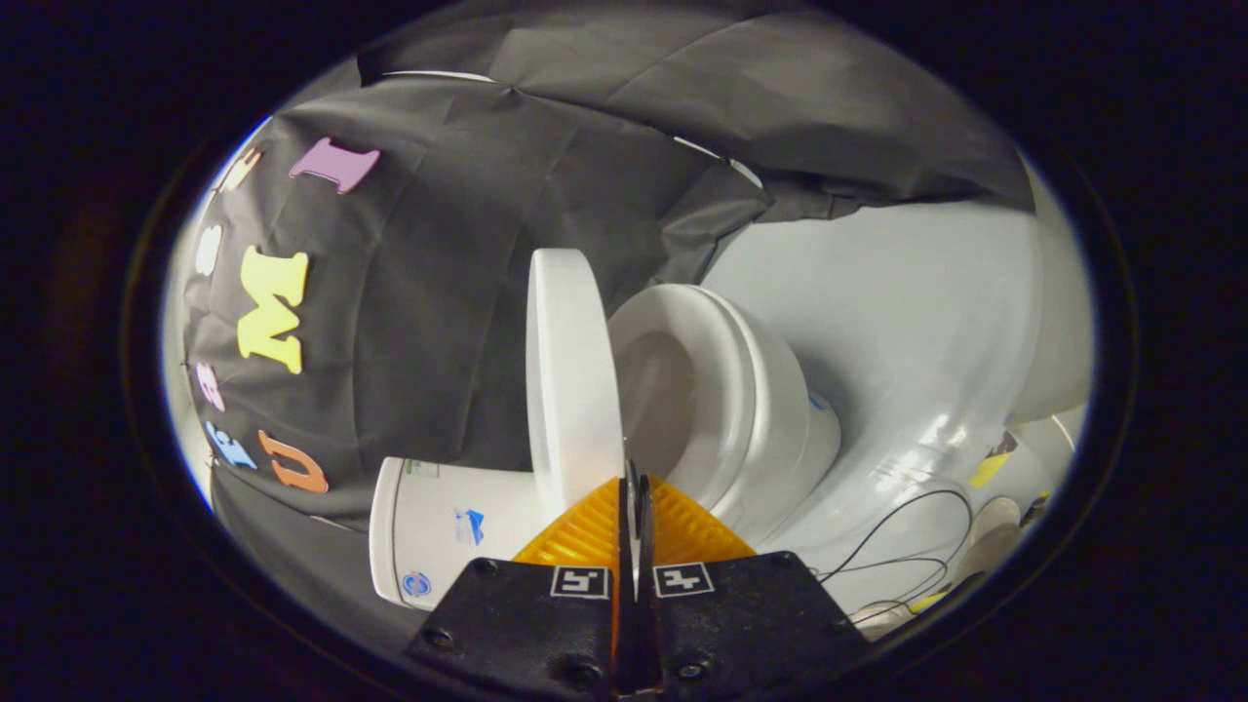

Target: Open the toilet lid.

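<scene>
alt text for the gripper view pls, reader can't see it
The toilet lid stands raised, well clear of the seat and open bowl, in front of the tank. The hand-held gripper has its orange fingers closed together just below the lid's edge. Black cables lie on the white floor beside the toilet.

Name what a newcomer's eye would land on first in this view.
First the white toilet lid, already raised and standing on edge just ahead of the fingers, with the seat and its open bowl beside it. Next the gripper: its orange fingers are pressed together, their tips at the lid's near edge. The white tank sits at the lid's other side.
</scene>
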`<state>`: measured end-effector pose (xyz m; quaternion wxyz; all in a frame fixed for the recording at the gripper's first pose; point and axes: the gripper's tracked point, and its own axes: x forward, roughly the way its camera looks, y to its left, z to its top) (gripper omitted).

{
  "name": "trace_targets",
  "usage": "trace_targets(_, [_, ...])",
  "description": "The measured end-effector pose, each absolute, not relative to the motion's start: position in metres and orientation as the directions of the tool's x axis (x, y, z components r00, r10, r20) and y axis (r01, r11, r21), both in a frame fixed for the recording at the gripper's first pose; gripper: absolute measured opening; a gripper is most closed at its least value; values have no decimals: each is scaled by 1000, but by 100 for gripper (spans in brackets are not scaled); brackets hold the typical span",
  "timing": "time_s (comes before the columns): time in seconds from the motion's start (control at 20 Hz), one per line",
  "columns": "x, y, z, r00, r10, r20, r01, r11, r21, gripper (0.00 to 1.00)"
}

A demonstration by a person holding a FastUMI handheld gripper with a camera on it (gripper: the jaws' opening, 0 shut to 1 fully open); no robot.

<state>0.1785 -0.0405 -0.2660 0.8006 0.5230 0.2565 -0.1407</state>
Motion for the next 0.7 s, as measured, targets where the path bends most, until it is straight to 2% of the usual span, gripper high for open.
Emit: trace_targets(0.7, [194, -14, -227, 862, 11, -508, 393, 619, 680, 4])
